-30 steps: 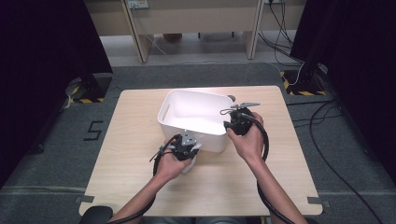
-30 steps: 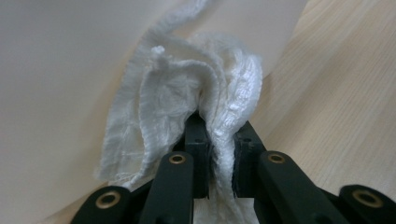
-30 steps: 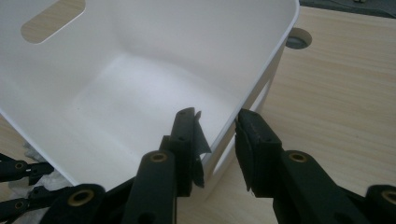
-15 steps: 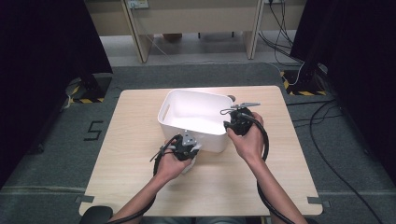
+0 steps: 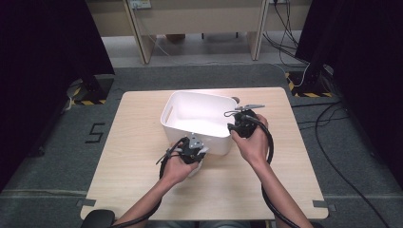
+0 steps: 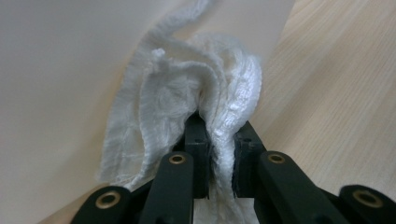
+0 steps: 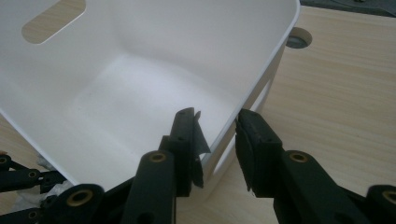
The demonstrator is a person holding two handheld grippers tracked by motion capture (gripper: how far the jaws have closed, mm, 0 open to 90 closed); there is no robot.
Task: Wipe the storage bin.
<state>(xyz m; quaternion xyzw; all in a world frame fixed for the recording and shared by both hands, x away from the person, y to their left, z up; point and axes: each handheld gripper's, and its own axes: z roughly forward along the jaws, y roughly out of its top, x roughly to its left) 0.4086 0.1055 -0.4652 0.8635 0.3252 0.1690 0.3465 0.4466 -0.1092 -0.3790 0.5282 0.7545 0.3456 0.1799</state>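
A white plastic bin (image 5: 199, 97) with slotted handles stands mid-table. My left gripper (image 5: 194, 159) sits against the bin's near wall, shut on a bunched white cloth (image 5: 196, 170). In the left gripper view the cloth (image 6: 187, 93) billows up from between the closed jaws (image 6: 219, 135), with the bin wall (image 6: 56, 70) just behind. My right gripper (image 5: 235, 127) straddles the bin's right rim. In the right gripper view one jaw is inside the bin (image 7: 187, 37) and one outside, the gripper (image 7: 219, 128) pinching the wall. The bin's inside looks bare.
The bin rests on a light wooden table (image 5: 142, 142) with bare wood on all sides. A round grey grommet (image 7: 296, 39) lies in the tabletop just beyond the bin's far right corner. Grey floor, cables and dark curtains surround the table.
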